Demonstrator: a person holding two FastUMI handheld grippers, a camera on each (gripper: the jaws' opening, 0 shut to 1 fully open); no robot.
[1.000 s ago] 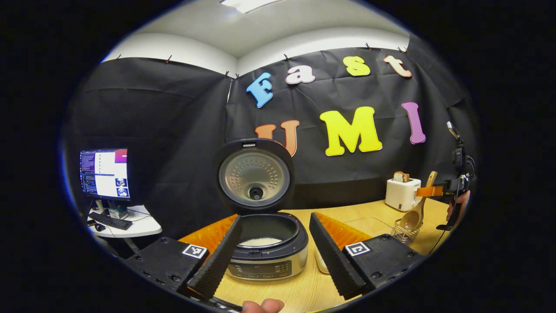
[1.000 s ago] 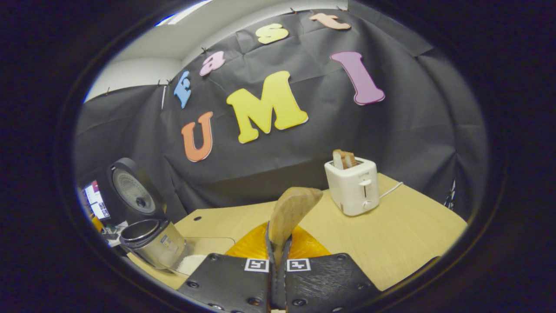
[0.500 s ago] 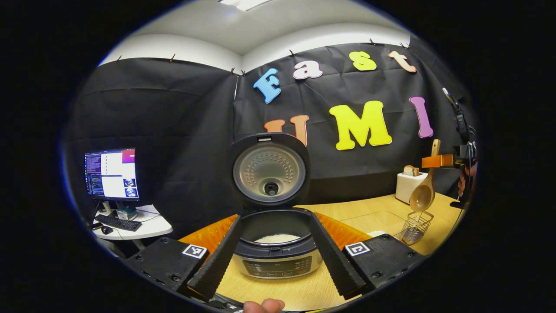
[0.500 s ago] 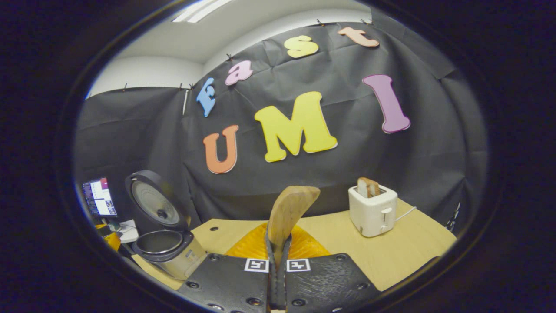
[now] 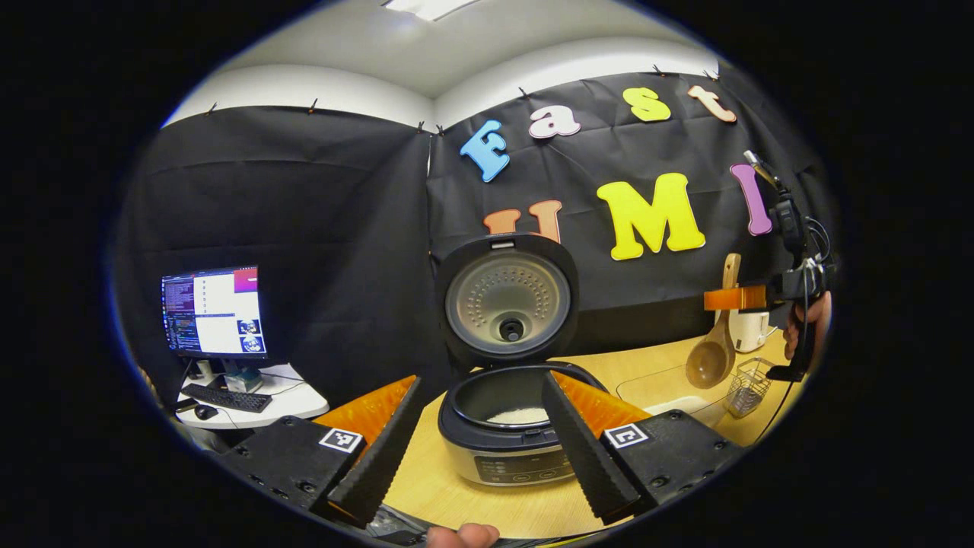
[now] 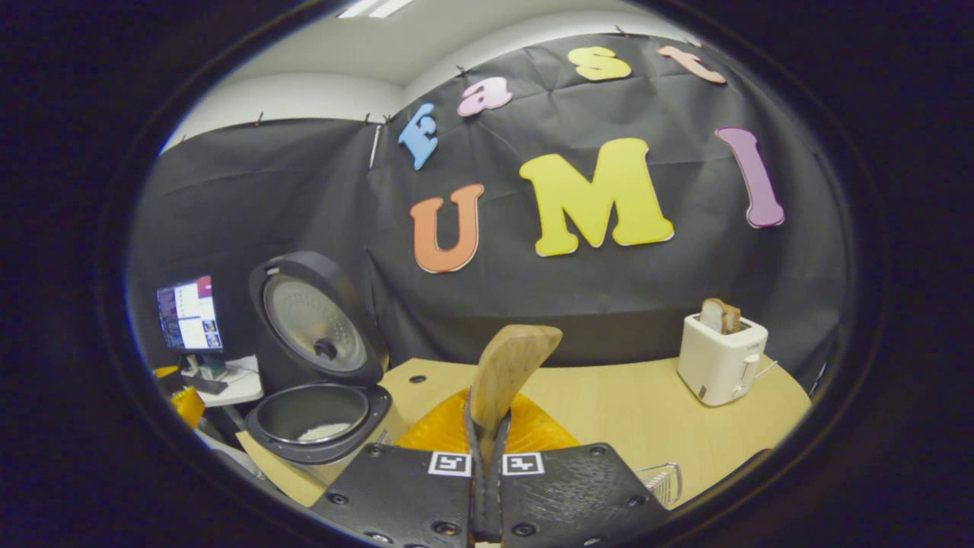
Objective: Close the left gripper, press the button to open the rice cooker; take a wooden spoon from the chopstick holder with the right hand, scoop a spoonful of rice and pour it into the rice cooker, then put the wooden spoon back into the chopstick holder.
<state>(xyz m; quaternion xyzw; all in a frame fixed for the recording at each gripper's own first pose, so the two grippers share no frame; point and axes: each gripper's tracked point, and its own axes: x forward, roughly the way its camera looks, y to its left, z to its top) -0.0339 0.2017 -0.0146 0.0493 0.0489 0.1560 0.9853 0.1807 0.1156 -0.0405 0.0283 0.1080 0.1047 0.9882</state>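
Wooden table, open rice cooker, toaster, monitor

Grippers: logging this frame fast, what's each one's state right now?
Left gripper: open, holding nothing.
Right gripper: shut on the wooden spoon handle.

Left gripper: fingers spread wide, holding nothing, a fingertip at the lower edge; right gripper: fingers pressed together on the wooden spoon handle, raised, hand gripping behind.
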